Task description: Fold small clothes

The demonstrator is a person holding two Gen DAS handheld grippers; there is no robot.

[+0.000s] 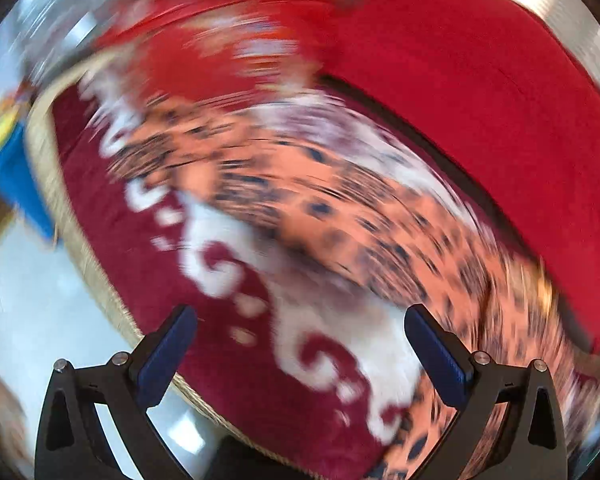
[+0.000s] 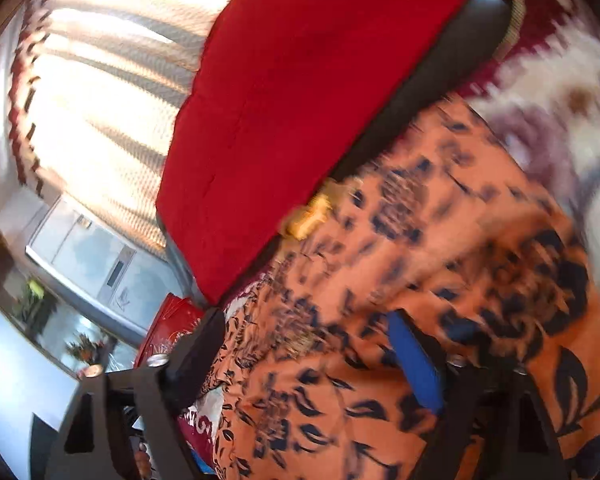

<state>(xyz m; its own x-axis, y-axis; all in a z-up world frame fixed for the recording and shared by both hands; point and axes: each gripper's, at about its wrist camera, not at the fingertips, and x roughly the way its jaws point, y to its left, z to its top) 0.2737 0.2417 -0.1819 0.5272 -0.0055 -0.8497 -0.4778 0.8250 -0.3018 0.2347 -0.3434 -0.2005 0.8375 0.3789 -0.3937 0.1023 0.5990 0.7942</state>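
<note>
An orange garment with a dark floral print [image 1: 340, 200] lies spread on a maroon and white carpet [image 1: 140, 248]; the view is blurred. My left gripper [image 1: 300, 332] is open and empty, above the carpet at the garment's near edge. In the right wrist view the same garment [image 2: 440, 240] fills the lower right. My right gripper [image 2: 308, 344] is open, its jaws apart over the cloth, and holds nothing that I can see. A small yellow patch [image 2: 308, 216] sits at the garment's far edge.
A red cushion [image 1: 480, 80] lies beyond the garment, also in the right wrist view [image 2: 300, 100]. A blue box [image 1: 16, 184] stands left of the carpet on pale floor [image 1: 20, 300]. Bright curtains [image 2: 112, 100] and a glass cabinet [image 2: 80, 248] stand at the left.
</note>
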